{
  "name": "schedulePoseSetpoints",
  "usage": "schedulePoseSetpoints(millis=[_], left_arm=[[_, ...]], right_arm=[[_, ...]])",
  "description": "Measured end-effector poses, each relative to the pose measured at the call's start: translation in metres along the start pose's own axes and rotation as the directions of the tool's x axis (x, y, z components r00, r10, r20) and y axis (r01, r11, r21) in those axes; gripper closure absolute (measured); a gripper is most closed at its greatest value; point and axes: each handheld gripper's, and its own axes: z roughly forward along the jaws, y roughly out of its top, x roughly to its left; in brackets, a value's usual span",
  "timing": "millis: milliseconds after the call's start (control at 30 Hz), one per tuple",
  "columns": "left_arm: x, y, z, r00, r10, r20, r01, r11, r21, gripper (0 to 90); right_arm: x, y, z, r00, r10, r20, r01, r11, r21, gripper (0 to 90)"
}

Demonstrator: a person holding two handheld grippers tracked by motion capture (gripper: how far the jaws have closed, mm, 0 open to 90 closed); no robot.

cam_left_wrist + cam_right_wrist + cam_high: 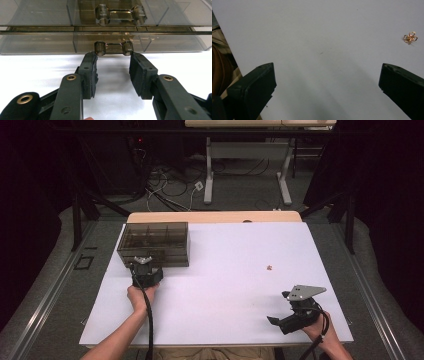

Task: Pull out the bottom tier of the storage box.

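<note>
Left gripper point(144, 265) sits left of centre in the high view, nose right up against the front of the smoky see-through drawer box point(155, 242), which stands on the white table point(225, 270) toward the upper left. In the left gripper view its two black jaws stand on either side of the lower drawer's handle point(113, 47), tips touching or just shy of the handle's two round posts; can't tell for sure if the pads are actually pressing. The upper drawer's handle point(120, 13) is above it, at the top middle of the frame.

Right gripper point(280, 319) is down in the lower right of the high view, well apart from the box, jaws spread wide with nothing between them. A tiny gold clover-shaped trinket point(410, 37) lies on the table at the upper right of the right gripper view.
</note>
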Motion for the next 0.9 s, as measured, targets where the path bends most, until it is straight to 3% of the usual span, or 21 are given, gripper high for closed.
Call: schedulePoseSetpoints(millis=[200,233,300,433,567,633,800,900], left_arm=[[-0.001,-0.0022,-0.0019,1.0,-0.002,-0.005,0.002,1.0,-0.003,58.3],[-0.0014,-0.0028,-0.0023,0.9999,0.001,-0.014,-0.001,1.0,-0.004,64.8],[-0.0004,-0.0041,-0.0035,0.9998,-0.015,-0.012,0.014,0.9998,-0.011,66.4],[0.0001,-0.0034,-0.0043,0.9999,-0.004,-0.01,0.004,1.0,-0.001,60.9],[0.0007,-0.0016,-0.0024,0.9999,-0.004,-0.01,0.004,1.0,0.004,46.5],[0.0011,-0.0003,0.0001,0.9999,-0.001,-0.013,0.001,1.0,-0.002,44.5],[0.0019,0.0012,0.0032,0.9999,0.006,-0.013,-0.006,0.9999,-0.012,47.1],[0.0008,0.0019,0.0041,0.9999,0.015,-0.003,-0.015,0.9998,-0.014,53.0]], right_arm=[[0.0002,0.0003,0.0004,1.0,-0.001,0.001,0.001,1.0,0.0,0.3],[0.0002,0.0003,0.0004,1.0,-0.001,0.0,0.001,1.0,0.0,0.3],[0.0002,0.0003,0.0005,1.0,-0.001,0.0,0.001,1.0,0.001,0.3],[0.0003,0.0002,0.0006,1.0,0.003,0.0,-0.003,1.0,0.001,0.3],[0.0001,0.0002,0.001,1.0,0.001,-0.006,-0.001,1.0,0.002,0.3],[0.0001,0.0002,0.001,1.0,0.001,-0.005,-0.001,1.0,0.002,0.3],[-0.0002,0.0003,0.0017,1.0,0.001,-0.009,-0.001,1.0,0.003,0.3],[-0.0001,0.0004,0.002,1.0,0.0,-0.008,0.0,1.0,0.005,0.3]])
